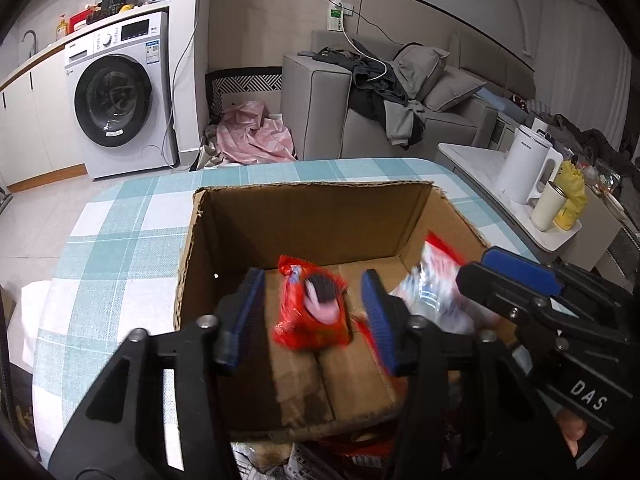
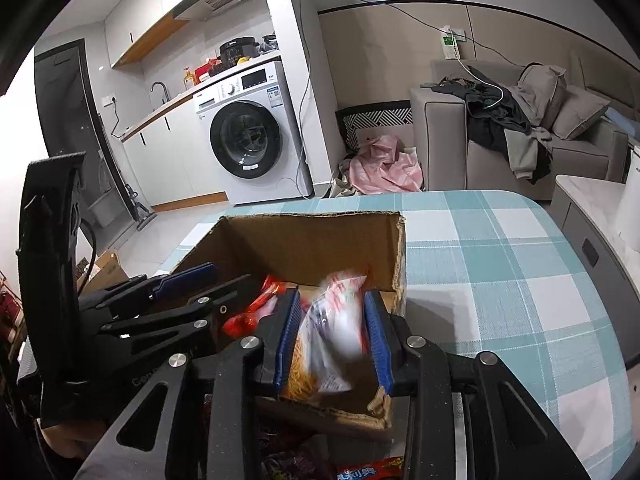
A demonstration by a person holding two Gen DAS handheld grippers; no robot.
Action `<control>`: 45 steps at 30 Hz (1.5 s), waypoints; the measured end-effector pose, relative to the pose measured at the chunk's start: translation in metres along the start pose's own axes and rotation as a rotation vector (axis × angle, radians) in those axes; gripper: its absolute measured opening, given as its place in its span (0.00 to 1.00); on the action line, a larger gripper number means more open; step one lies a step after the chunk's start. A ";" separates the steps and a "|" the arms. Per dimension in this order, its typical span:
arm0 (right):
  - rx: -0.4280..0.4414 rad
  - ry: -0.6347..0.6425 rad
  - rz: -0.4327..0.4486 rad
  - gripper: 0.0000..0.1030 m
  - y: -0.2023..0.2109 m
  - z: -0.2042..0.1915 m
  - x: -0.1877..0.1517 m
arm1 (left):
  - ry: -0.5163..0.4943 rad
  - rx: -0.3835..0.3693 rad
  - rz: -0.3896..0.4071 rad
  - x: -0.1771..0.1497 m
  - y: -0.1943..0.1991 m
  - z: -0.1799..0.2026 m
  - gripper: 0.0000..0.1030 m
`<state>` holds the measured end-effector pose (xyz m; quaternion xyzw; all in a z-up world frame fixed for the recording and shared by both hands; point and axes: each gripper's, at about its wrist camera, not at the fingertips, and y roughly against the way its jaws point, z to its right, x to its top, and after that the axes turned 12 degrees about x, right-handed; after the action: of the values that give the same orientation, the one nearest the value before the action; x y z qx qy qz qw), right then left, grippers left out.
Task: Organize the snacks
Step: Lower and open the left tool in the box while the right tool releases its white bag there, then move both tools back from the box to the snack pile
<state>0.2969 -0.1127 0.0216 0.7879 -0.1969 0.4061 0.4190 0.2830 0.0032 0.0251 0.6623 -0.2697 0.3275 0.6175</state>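
Cardboard box point(image 1: 304, 224) on checked bench point(image 1: 120, 216): collecting point. Left gripper point(image 1: 312, 316) jaws apart, red snack packet point(image 1: 310, 308) loose between, over box. Right gripper point(image 2: 332, 340) jaws clamped on white snack packet point(image 2: 336, 324), poised over box.

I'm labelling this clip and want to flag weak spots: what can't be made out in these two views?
- Red snack packet, left wrist view: motion blur smears its print; unclear whether the left tongs touch it.
- White snack bag, right wrist view: blurred, label unreadable, between the right tongs.
- Cardboard box floor: partly hidden by both tongs.
- Packets below the box: cut off by the bottom edge.
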 end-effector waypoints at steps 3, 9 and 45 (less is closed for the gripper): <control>0.011 0.006 -0.003 0.35 0.004 0.000 0.000 | -0.004 0.012 0.033 0.000 0.010 -0.001 0.69; 0.009 0.031 0.026 0.51 0.019 -0.005 -0.003 | 0.010 0.021 0.062 0.001 0.029 -0.009 0.86; 0.027 0.029 0.011 1.00 0.102 -0.015 -0.061 | 0.046 0.116 0.064 -0.107 0.174 -0.058 0.99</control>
<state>0.1876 -0.1606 0.0283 0.7864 -0.1897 0.4225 0.4087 0.0765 0.0397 0.0556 0.6803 -0.2571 0.3774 0.5732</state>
